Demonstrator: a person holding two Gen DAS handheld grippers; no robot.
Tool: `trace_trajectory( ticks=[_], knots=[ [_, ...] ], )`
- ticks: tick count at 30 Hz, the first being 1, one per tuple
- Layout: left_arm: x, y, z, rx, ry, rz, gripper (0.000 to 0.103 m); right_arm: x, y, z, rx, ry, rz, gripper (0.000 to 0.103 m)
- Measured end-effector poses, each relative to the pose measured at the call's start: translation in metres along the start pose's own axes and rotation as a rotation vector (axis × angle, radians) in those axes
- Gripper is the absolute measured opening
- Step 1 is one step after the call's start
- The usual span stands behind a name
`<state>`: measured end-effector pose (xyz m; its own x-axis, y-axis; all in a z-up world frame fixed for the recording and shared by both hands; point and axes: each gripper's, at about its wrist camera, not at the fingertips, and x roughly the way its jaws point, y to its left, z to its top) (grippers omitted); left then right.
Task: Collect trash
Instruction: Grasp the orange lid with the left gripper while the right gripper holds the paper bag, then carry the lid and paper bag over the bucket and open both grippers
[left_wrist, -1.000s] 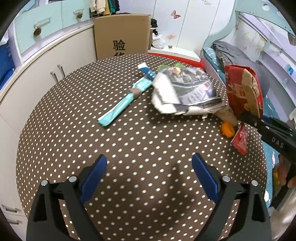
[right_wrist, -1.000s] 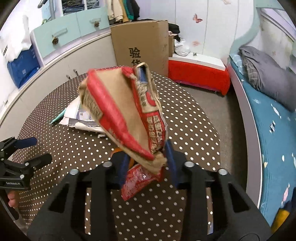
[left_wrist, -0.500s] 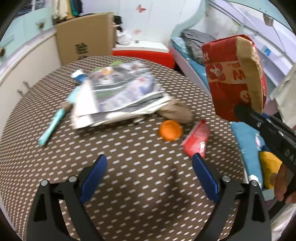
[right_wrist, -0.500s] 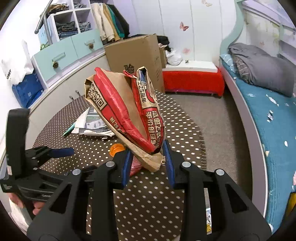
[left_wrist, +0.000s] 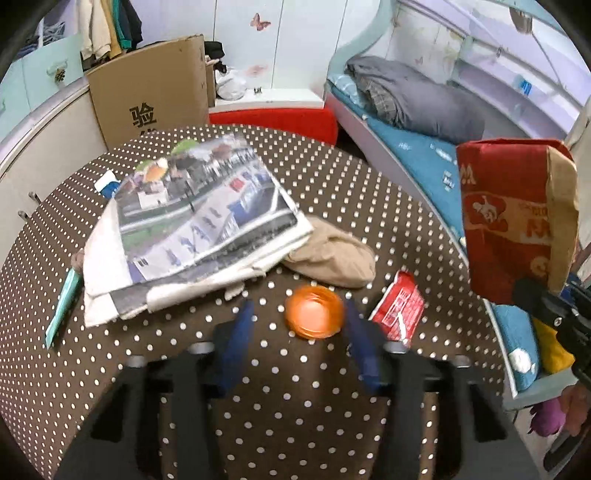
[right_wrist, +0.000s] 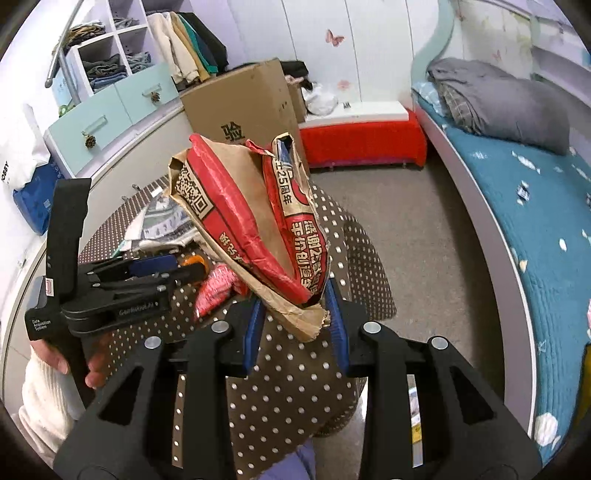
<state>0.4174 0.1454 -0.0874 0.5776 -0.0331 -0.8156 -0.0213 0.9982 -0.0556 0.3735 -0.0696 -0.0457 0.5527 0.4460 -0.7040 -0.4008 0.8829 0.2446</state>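
Observation:
An orange round lid (left_wrist: 314, 315) lies on the brown polka-dot table (left_wrist: 295, 406). My left gripper (left_wrist: 299, 321) straddles it and its jaws are closing; a gap still shows beside the left finger (left_wrist: 236, 339). A red sachet (left_wrist: 399, 310) lies just right of the lid. My right gripper (right_wrist: 295, 314) is shut on the bottom corner of a red and brown paper bag (right_wrist: 258, 221), held upright above the table's edge. That bag (left_wrist: 517, 221) also hangs at the right of the left wrist view. In the right wrist view the left gripper (right_wrist: 184, 267) reaches in from the left.
A folded newspaper (left_wrist: 192, 221) covers a beige cloth (left_wrist: 332, 254) and a teal stick (left_wrist: 62, 306) lies at the table's left. Behind the table stand a cardboard box (left_wrist: 147, 85) and a red bench (left_wrist: 273, 118). A bed (left_wrist: 406, 147) runs along the right.
My left gripper has swung right across the table to the orange lid and its wide jaws have narrowed around it. The right gripper has shifted sideways, still gripping the bag.

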Motion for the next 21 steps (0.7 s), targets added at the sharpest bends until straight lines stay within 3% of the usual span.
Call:
trace_trajectory(
  ticks=[2, 8, 21],
  knots=[
    [0.000, -0.005, -0.002, 0.022, -0.007, 0.044, 0.029, 0.000, -0.001, -0.003, 0.002, 0.002, -0.019, 0.032],
    [-0.009, -0.008, -0.005, 0.008, -0.027, 0.049, 0.029, -0.010, -0.003, -0.015, 0.013, 0.003, -0.023, 0.032],
    [-0.052, -0.058, -0.036, 0.091, -0.069, -0.016, 0.029, -0.050, -0.016, -0.045, 0.080, -0.019, -0.061, 0.032]
  ],
)
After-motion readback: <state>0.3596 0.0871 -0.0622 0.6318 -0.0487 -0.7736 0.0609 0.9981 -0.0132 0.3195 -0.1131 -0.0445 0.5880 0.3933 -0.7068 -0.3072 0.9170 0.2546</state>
